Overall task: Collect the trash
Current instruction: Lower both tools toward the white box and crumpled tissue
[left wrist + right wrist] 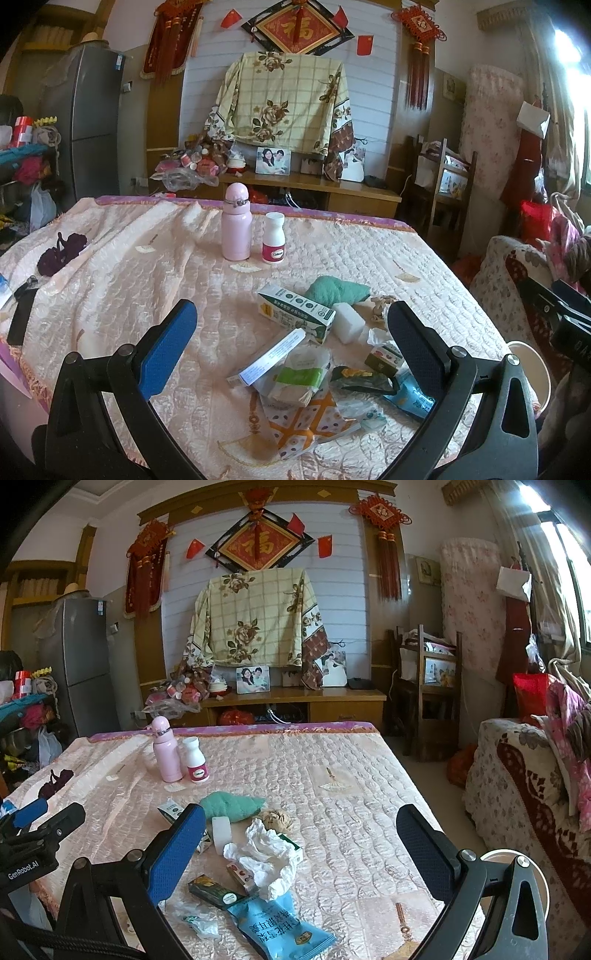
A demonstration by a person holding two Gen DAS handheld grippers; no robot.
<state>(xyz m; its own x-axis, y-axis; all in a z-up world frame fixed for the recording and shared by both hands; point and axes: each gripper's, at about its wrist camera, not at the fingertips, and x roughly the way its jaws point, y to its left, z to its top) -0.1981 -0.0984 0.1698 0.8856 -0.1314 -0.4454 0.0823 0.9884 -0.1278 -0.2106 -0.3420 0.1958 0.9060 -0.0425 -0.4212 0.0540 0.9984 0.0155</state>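
A heap of trash lies on the quilted bed: a green-and-white carton (295, 312), a long white box (269, 358), a green-labelled wrapper (299, 380), an orange patterned wrapper (303, 424), crumpled white paper (264, 856), a dark packet (214, 891) and a blue snack bag (280, 928). My left gripper (291, 332) is open above the heap, holding nothing. My right gripper (301, 843) is open over the crumpled paper, holding nothing. A white bin rim (532, 373) shows at the bed's right edge, also in the right wrist view (498, 854).
A pink flask (236, 229) and a white pill bottle (273, 240) stand upright farther back. A teal cloth (336, 290), a white block (347, 321) and a brown crumpled wad (275, 818) lie beside the heap. A sofa (524, 794) stands right of the bed.
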